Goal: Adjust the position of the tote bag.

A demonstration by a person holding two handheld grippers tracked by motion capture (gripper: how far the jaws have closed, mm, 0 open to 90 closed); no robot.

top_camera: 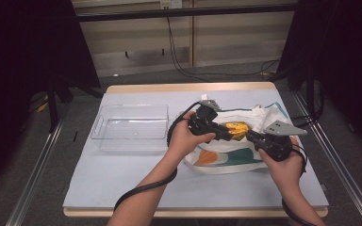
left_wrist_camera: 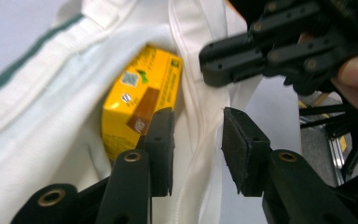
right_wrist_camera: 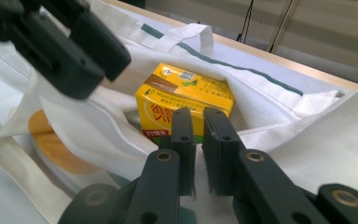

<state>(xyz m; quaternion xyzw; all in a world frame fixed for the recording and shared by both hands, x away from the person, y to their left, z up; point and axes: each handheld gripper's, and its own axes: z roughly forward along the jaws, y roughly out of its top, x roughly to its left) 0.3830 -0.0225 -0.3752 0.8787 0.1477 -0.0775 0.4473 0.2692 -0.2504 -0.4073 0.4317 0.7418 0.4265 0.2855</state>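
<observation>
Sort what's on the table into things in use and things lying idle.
In use: white cloth tote bag; yellow drink carton inside it; left gripper, open over the bag's edge; right gripper, nearly shut at the bag's cloth.
Idle: clear plastic tray.

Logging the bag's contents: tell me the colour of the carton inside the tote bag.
Yellow, with a brown band; the drink carton shows best in the right gripper view.

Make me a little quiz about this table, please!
1. What colour is the carton inside the bag?
2. True or false: the carton lies in the clear tray.
3. Whose jaws stand wider apart? A: left gripper. B: right gripper.

Key: 1 yellow. 2 false, the tray holds nothing. 3 A.
</observation>
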